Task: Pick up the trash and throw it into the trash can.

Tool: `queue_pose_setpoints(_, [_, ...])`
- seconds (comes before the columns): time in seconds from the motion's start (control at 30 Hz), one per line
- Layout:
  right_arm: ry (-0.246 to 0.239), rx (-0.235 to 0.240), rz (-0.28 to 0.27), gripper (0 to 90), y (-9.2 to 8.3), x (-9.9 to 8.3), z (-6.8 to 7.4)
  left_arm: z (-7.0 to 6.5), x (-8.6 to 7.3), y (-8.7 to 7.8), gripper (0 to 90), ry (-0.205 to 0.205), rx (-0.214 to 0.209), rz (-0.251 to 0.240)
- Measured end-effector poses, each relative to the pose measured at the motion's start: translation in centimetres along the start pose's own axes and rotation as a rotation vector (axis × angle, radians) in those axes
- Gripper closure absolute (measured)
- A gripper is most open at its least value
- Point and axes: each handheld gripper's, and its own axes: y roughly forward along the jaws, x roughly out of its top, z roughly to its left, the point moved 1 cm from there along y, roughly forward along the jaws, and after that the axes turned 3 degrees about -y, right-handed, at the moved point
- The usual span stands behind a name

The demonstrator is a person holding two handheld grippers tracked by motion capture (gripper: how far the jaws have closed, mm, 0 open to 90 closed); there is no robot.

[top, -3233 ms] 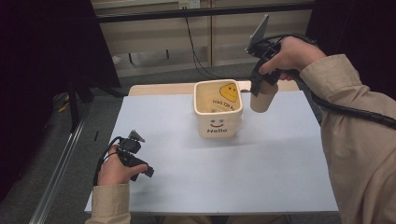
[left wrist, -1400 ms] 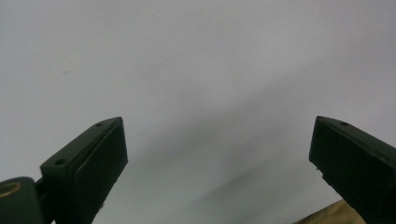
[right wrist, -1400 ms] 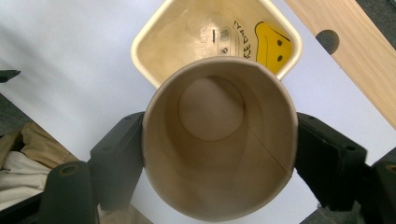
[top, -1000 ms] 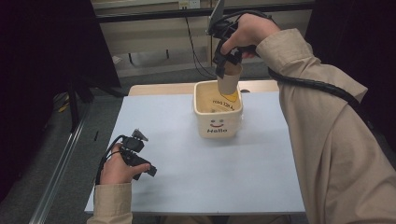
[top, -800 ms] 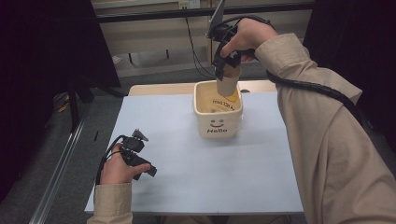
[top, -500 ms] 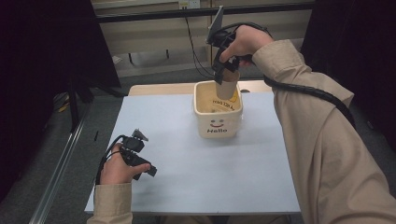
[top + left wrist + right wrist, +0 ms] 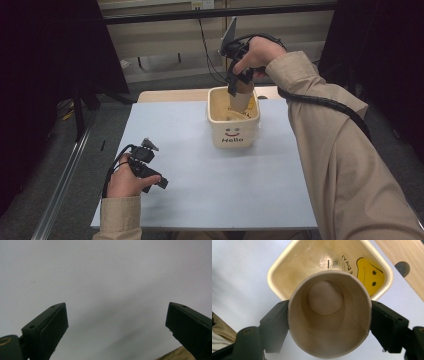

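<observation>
A cream square bin (image 7: 234, 134) with a smiley and "Hello" on its front stands at the far middle of the grey-blue table mat (image 7: 200, 175). My right gripper (image 7: 238, 85) is shut on a brown paper cup (image 7: 241, 100), held upright with its lower part inside the bin's mouth. In the right gripper view the empty cup (image 7: 329, 315) sits squeezed between both pads above the bin (image 7: 287, 262), which has a yellow smiley face inside. My left gripper (image 7: 150, 175) rests low at the near left, open, with bare mat between its pads (image 7: 53, 325).
A wooden table edge (image 7: 170, 95) with a round hole (image 7: 402, 268) runs behind the bin. A metal rail (image 7: 65, 170) lies along the floor at the left. Dark curtains flank the scene.
My right gripper has come down with the cup, from above the bin's far rim to partly inside the bin. The left hand has kept still.
</observation>
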Motion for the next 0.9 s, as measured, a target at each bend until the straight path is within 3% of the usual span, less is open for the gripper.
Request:
queue_pose_setpoints(0.23, [0.007, 0.002, 0.003, 21.9, 0.04, -0.22, -0.26, -0.2, 0.05, 0.17, 4.1, -0.02, 0.001, -0.018])
queue_pose_setpoints(0.27, [0.005, 0.003, 0.004, 21.8, 0.06, -0.26, -0.28, -0.11, 0.11, 0.16, 4.1, -0.003, -0.001, -0.012])
queue_pose_setpoints(0.47, [0.009, 0.004, 0.002, 21.5, 0.28, -0.42, -0.38, -0.32, 0.13, 0.17, 4.1, -0.016, -0.009, -0.014])
queue_pose_setpoints(0.5, [0.006, 0.005, 0.002, 21.4, 0.3, -0.43, -0.4, -0.23, 0.16, 0.11, 4.1, 0.002, -0.006, -0.003])
queue_pose_setpoints(0.6, [0.004, 0.005, 0.003, 21.2, 0.41, -0.45, -0.46, -0.39, 0.19, 0.25, 4.1, -0.017, 0.001, -0.016])
queue_pose_setpoints(0.9, [0.008, -0.013, -0.012, 17.3, 0.25, -0.37, -0.37, -0.28, 0.25, 0.22, 4.0, -0.003, -0.001, -0.015])
